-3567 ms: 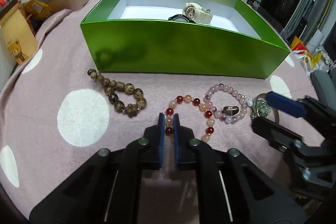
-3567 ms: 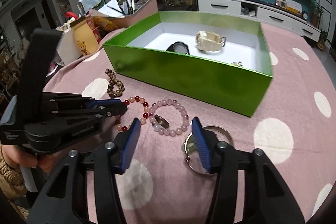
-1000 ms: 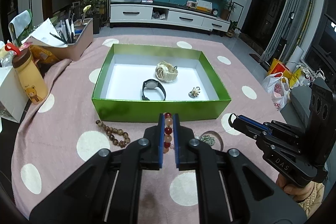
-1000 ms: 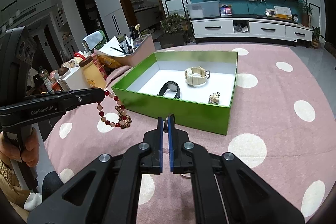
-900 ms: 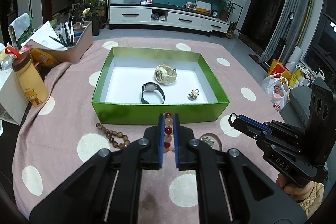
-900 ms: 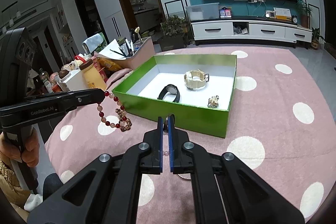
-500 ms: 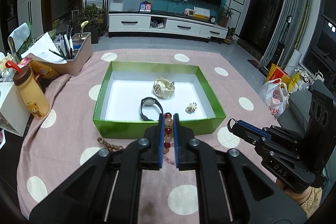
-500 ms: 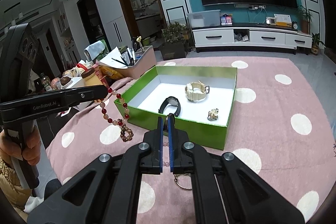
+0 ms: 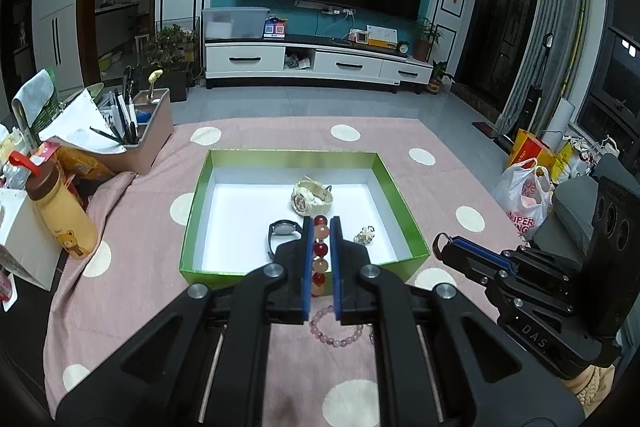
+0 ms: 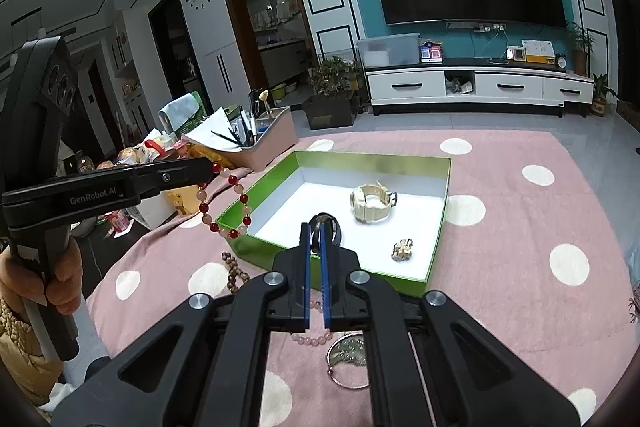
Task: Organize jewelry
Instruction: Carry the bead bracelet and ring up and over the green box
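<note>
My left gripper (image 9: 320, 221) is shut on a red-and-peach bead bracelet (image 9: 320, 249), which dangles from its tip (image 10: 230, 205) in the right wrist view, in the air near the green box (image 9: 304, 273). My right gripper (image 10: 315, 227) is shut on a small dark ring (image 9: 437, 242), held above the cloth at the box's near right corner. Inside the box lie a cream watch (image 9: 312, 197), a black watch (image 9: 282, 229) and a small charm (image 9: 364, 235). A pink bead bracelet (image 9: 336, 337) lies on the cloth below my fingers.
A wooden bead bracelet (image 10: 234, 273) and a metal watch (image 10: 348, 359) lie on the pink polka-dot cloth in front of the box. A tan bottle (image 9: 64, 223), a white carton and a pen holder (image 9: 140, 143) crowd the left. Plastic bags (image 9: 524, 199) sit at the right.
Both grippers have risen from the cloth, so the box looks smaller and lower. The bead bracelet went up with the left gripper. The right gripper, open earlier, is now shut on the ring.
</note>
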### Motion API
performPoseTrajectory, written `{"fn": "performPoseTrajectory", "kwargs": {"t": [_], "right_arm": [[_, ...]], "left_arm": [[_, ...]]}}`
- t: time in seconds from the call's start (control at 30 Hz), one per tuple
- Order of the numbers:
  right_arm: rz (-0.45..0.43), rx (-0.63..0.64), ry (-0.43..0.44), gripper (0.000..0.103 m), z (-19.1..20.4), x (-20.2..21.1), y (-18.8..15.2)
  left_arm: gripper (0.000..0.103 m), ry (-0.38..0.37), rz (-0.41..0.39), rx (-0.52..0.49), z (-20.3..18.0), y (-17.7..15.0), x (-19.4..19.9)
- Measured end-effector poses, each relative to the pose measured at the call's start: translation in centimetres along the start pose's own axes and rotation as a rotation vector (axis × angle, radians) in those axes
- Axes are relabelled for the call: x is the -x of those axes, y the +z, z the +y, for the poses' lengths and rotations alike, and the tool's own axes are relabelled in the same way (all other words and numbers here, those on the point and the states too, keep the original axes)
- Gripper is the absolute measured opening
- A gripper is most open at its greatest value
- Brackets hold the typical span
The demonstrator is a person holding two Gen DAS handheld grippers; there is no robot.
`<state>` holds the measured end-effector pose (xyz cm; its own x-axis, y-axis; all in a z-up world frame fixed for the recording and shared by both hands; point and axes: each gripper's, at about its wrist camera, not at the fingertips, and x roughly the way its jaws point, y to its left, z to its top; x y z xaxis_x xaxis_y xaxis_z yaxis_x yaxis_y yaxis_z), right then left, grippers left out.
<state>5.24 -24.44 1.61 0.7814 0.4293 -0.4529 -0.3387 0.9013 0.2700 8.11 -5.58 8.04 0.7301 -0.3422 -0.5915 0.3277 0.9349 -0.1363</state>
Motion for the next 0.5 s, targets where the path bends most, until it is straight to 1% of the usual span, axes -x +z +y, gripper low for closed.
{"fn": "performPoseTrajectory", "kwargs": {"t": [0.3,0.5], "right_arm": [[-0.010,-0.006,-0.016,0.004,-0.6,-0.8,1.1],[-0.003,-0.009,-0.025,0.004,-0.9,-1.5,1.0]], "left_arm": [[0.007,0.010,-0.008,0.004,0.3,1.5,-1.1],[0.007,0.013,-0.009,0.003,0.4,2.3,-2.0]]}}
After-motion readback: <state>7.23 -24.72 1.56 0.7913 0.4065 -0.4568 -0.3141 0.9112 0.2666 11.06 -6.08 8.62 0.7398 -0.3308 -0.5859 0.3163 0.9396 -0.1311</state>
